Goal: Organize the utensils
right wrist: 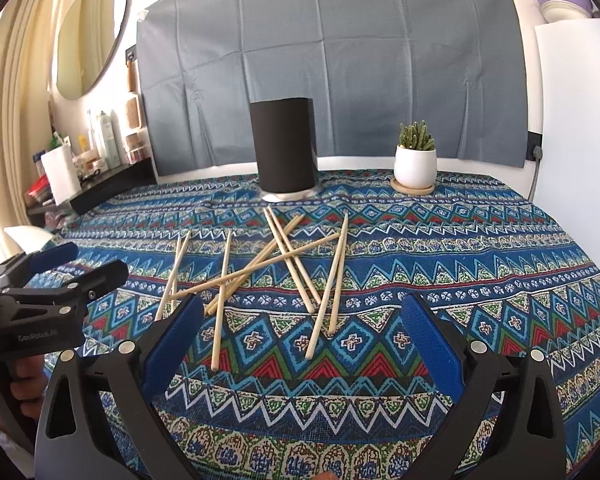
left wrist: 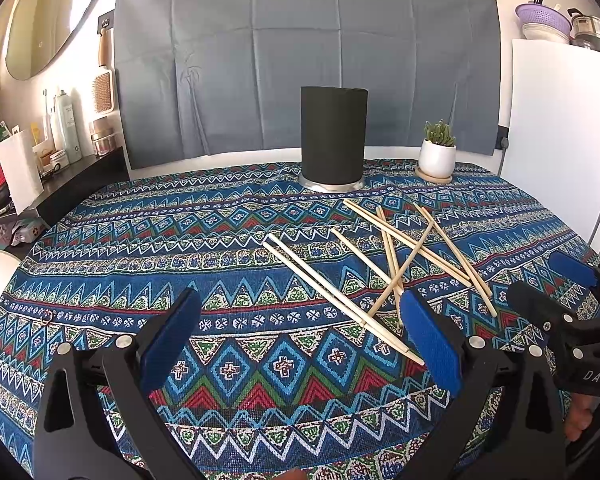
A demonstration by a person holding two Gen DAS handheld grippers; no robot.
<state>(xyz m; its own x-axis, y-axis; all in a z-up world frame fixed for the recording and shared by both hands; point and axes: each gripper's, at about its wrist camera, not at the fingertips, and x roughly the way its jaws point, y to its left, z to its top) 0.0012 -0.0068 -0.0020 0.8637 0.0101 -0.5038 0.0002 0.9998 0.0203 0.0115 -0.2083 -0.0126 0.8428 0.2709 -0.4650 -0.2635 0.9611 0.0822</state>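
Pre-grasp: both grippers empty, chopsticks loose on the cloth.

Left gripper (left wrist: 298, 322) and right gripper (right wrist: 302, 326) both hover low over the near side of the table, jaws spread wide, nothing between them. The chopsticks (right wrist: 260, 268) lie in a crossed scatter mid-table, just beyond the right gripper's fingertips and to the right of the left one. The black cylindrical holder (right wrist: 283, 146) stands upright at the far side, with the potted plant (right wrist: 415, 156) to its right. Likely next step: pinch one stick that lies clear of the overlaps, then carry it to the holder.
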